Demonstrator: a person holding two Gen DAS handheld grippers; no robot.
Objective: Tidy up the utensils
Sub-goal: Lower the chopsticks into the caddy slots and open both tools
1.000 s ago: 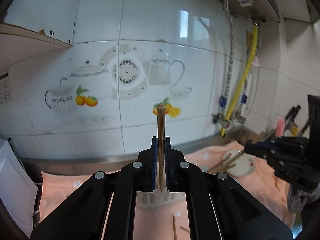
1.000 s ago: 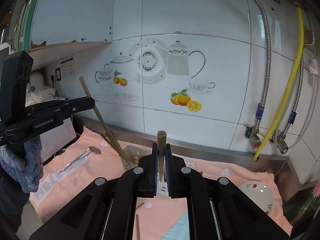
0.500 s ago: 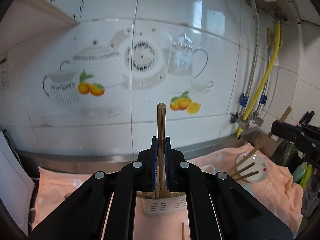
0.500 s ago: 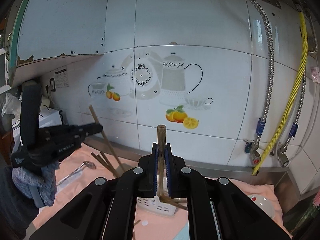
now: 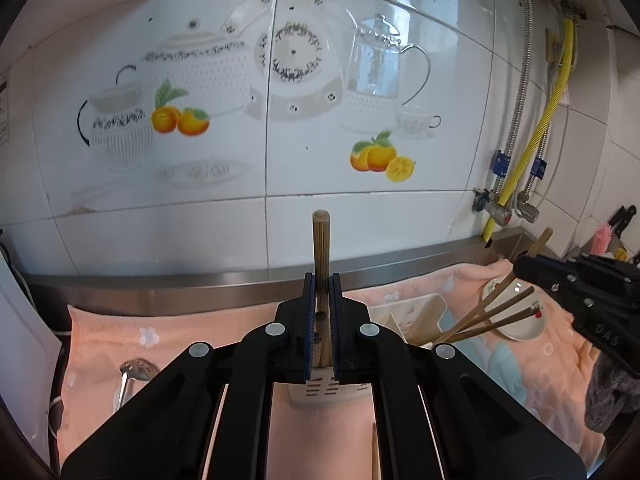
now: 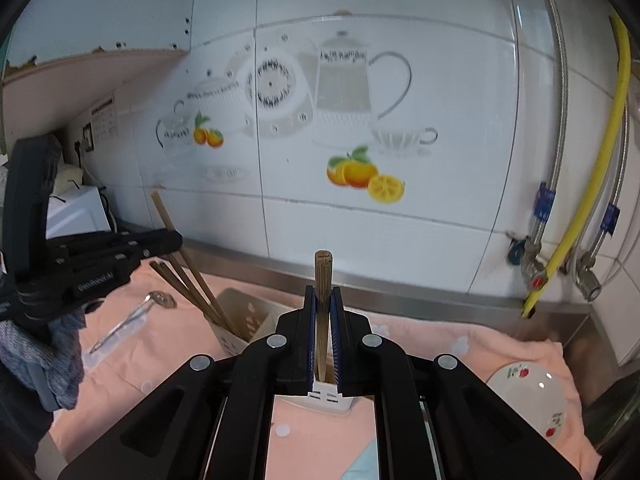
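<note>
Each gripper, left [image 5: 321, 312] and right [image 6: 323, 320], pinches one chopstick [image 5: 321, 256] upright over the holder [image 5: 408, 314]. Three already stand inside. A spoon [image 5: 134, 372] remains near the surface's left edge.

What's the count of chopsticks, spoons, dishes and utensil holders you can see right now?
Chopsticks: 5 (2 held, 2 in the utensil holder, 1 on the towel)
Spoon: 1
Dish: 1
Utensil holder: 1
Total: 8

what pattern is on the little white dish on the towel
Small red fruit with green leaves on the white dish, clearest in the right wrist view.
</note>
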